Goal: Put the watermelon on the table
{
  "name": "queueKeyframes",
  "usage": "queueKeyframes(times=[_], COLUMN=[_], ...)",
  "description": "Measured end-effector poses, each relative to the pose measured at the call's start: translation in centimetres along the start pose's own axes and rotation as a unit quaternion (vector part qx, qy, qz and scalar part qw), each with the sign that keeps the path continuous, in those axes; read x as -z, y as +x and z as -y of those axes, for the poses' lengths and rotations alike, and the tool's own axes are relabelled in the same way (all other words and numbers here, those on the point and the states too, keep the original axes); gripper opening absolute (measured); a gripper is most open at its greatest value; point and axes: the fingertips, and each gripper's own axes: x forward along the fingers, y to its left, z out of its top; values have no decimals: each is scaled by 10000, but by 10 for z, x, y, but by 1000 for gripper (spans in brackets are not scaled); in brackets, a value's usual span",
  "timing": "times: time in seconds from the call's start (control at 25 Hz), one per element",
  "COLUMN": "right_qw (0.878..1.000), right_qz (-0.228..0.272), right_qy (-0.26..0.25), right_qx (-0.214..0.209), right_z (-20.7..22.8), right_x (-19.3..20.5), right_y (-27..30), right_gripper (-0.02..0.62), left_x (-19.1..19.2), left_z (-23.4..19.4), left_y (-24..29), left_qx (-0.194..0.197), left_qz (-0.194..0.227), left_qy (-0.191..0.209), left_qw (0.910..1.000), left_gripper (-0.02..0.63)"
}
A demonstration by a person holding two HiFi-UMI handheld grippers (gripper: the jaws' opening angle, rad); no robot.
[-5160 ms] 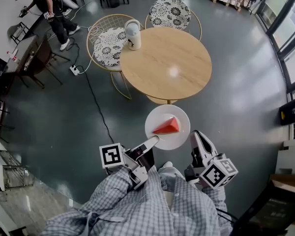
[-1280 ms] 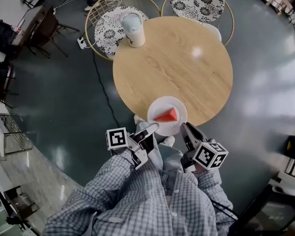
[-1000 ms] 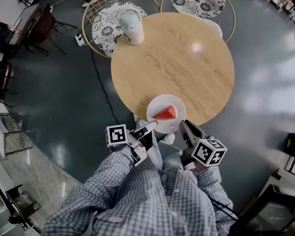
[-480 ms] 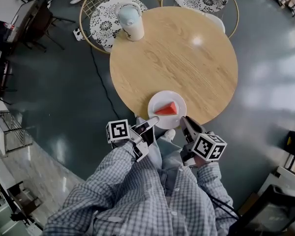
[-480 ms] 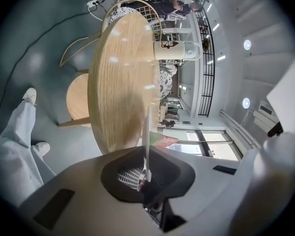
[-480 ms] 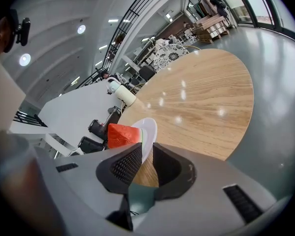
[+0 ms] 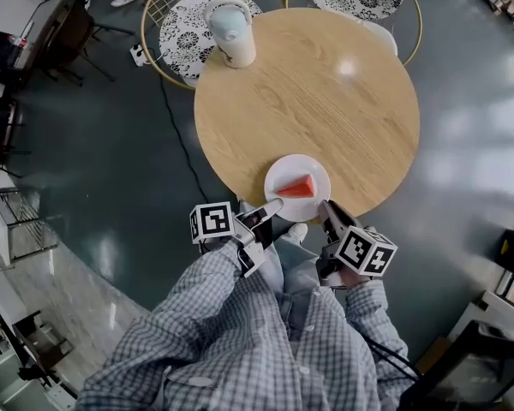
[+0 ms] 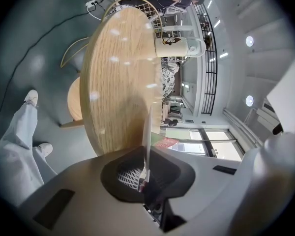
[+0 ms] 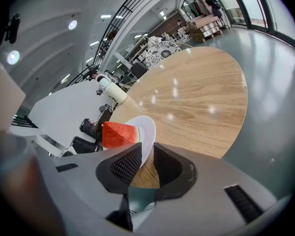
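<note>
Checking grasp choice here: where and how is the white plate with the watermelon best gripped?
The plate by its thin rim, from its near edge, as the left gripper and right gripper pinch it now. The watermelon sits centred, leaving the rim free.

Shirt point(image 7: 265, 349): blue-white check, long-sleeved.
Trousers point(image 7: 284, 272): pale grey.
Left gripper point(image 7: 277, 204): grey shell, black-white marker cube point(image 7: 212, 222).
Right gripper point(image 7: 326, 205): same, ribbed dark pads point(image 9: 125, 163).

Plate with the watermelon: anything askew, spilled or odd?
Nothing stands out. The plate is over the near edge of the table, with the watermelon slice lying on it and nothing spilled. The left tool and right tool each grip its rim.
</note>
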Motion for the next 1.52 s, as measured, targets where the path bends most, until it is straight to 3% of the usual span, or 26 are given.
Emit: queueKeyframes(times=[0.16, 0.24, 0.32, 0.4, 0.52, 0.6, 0.76, 0.92, 1.0, 1.04, 1.12, 1.4, 1.52], right_qw=[9999, 9993, 9939, 9735, 9200, 8771, 7588, 6467, 6083, 5957, 5872, 6018, 6069], right_qz=[51, 37, -46, -245, -479, -601, -867, -1036, -1054, -1057, -1058, -1085, -1084], right_qy=[-83, -380, -1104, -2274, -3889, -4761, -6449, -7555, -7866, -7962, -8025, -7912, -7874], right_qx=[-57, -31, 20, 58, -124, -216, -267, -160, -80, -49, -26, 10, 20], right_z=[-6, -7, -11, -18, -43, -58, -70, -71, -70, -70, -71, -72, -74], right_x=[-4, -5, 0, 11, 29, 42, 67, 78, 80, 79, 77, 75, 74], right_y=[-5, -10, -15, -18, -22, -21, -11, -1, 3, 4, 4, 2, 1], right_gripper=[80, 80, 80, 78, 78, 80, 78, 78, 78, 77, 46, 44, 44], left_x=[0, 0, 0, 0, 0, 0, 0, 1, 1, 1, 1, 2, 2], left_z=[-1, -2, -1, -1, -1, -1, -1, -1, -1, -2, -2, 0, 5], left_y=[1, 1, 1, 1, 2, 1, -1, 0, -1, 0, 0, 0, -1], left_qx=[-27, -39, -41, -34, -31, -30, -18, -23, -32, -37, -30, 55, 81], left_qz=[-24, -35, -41, -42, -59, -76, -91, -116, -139, -155, -174, -217, -156], left_qy=[-37, -44, -48, -66, -71, -70, -60, -52, -22, -2, -5, -88, 108], left_qw=[10000, 10000, 10000, 10000, 10000, 9999, 9999, 9999, 9999, 9999, 9998, 9997, 9998], left_gripper=[26, 26, 26, 26, 26, 26, 26, 26, 26, 26, 26, 26, 26])
